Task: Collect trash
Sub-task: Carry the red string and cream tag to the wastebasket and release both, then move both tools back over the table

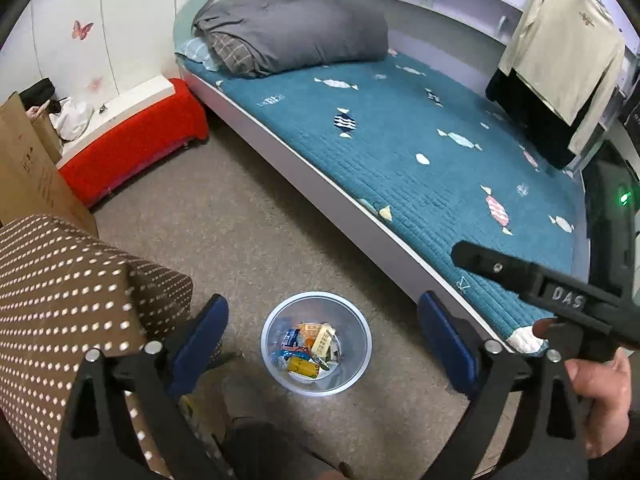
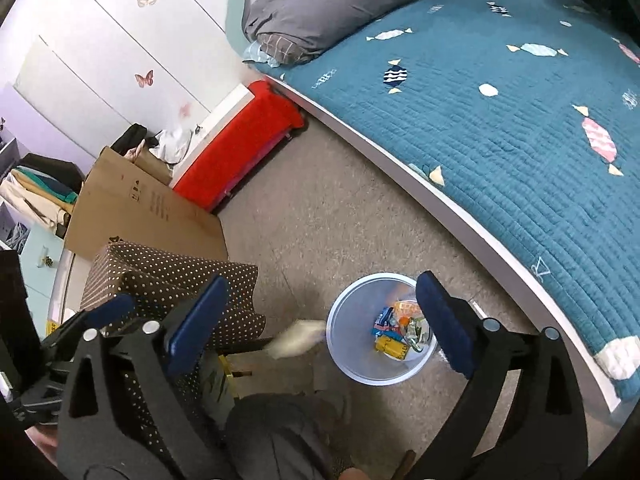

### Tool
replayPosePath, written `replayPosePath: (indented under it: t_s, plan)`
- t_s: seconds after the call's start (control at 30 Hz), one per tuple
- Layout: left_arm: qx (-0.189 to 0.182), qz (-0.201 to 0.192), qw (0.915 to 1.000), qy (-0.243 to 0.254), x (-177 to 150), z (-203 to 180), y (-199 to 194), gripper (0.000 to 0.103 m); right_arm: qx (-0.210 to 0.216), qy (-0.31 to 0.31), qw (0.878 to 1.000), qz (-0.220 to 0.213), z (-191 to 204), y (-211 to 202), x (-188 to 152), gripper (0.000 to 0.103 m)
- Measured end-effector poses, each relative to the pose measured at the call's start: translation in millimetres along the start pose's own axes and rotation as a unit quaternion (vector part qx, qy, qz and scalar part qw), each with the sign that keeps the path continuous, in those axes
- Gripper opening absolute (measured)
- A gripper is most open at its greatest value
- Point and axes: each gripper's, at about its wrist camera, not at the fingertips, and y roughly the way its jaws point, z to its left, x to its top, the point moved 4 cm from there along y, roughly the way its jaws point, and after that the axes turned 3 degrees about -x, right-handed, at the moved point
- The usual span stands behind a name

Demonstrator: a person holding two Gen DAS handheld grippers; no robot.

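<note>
Hovering over the floor, both claws stand wide apart and hold nothing. The left claw (image 1: 322, 344) frames the clear plastic bin (image 1: 316, 342) directly between its blue pads; the right claw (image 2: 320, 320) has the same bin (image 2: 382, 330) at its 3 o'clock, partly behind one pad. Wrappers (image 1: 310, 350) already lie in the bin's bottom. A pale blurred scrap (image 2: 296, 338), apparently in mid-air, shows just at the bin's 9 o'clock rim in the right view; it may land on the carpet rather than inside, since it sits outside the rim. The light bin could also tip if a pad clips it. The right hand (image 1: 600, 396) grips its handle at 4 o'clock in the left view, both tools pitched steeply downward.
</note>
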Motion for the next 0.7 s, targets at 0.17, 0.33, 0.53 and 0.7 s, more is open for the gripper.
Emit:
replayPosePath:
  t_s: [0.17,0.33,0.53,0.7]
  plan:
    - [0.017,-0.02,0.9996,-0.013,-7,12,-27,0.094,-0.024,-0.01,1.0,0.006,9,1,-10,0.097]
    - [0.028,-0.049,0.9982,-0.021,-18,23,-63,0.094,-0.02,-0.034,0.999,0.002,35,-8,-18,0.097]
    - [0.047,-0.085,0.9951,-0.019,-30,34,-107,0.094,-0.005,-0.073,0.997,-0.013,79,-24,-18,0.097]
    - [0.057,-0.114,0.9913,-0.031,-40,51,-142,0.094,0.013,-0.109,0.994,-0.028,123,-42,-22,0.097]
